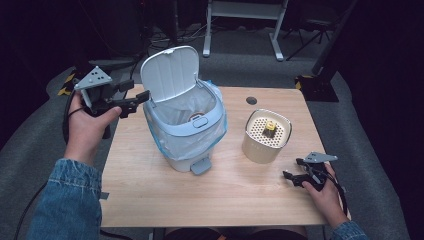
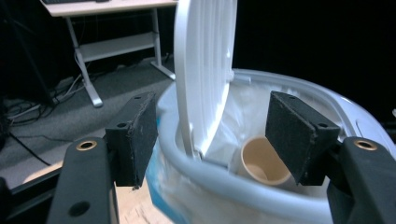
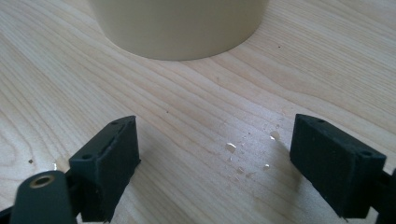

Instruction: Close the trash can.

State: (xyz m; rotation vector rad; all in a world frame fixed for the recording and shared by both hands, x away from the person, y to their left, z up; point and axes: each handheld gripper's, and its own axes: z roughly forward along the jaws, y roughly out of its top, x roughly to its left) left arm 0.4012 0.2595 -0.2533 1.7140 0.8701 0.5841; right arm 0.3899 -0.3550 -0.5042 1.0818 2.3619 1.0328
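The left gripper (image 1: 134, 102) hangs in the air just beside the bin (image 1: 186, 122), its jaws spread with nothing between them, likely because its job at the bin is done and the lid (image 1: 169, 73) now stands up by itself. The bin sits in the middle of the table (image 1: 150, 195), lined with a clear bag (image 2: 243, 112), and a paper cup (image 2: 264, 161) lies down inside it. The right gripper (image 1: 296, 172) rests low on the table near the cream pot (image 1: 266, 136), jaws spread and empty; the pot has a top full of holes with a small yellow thing (image 1: 270, 127) poking up.
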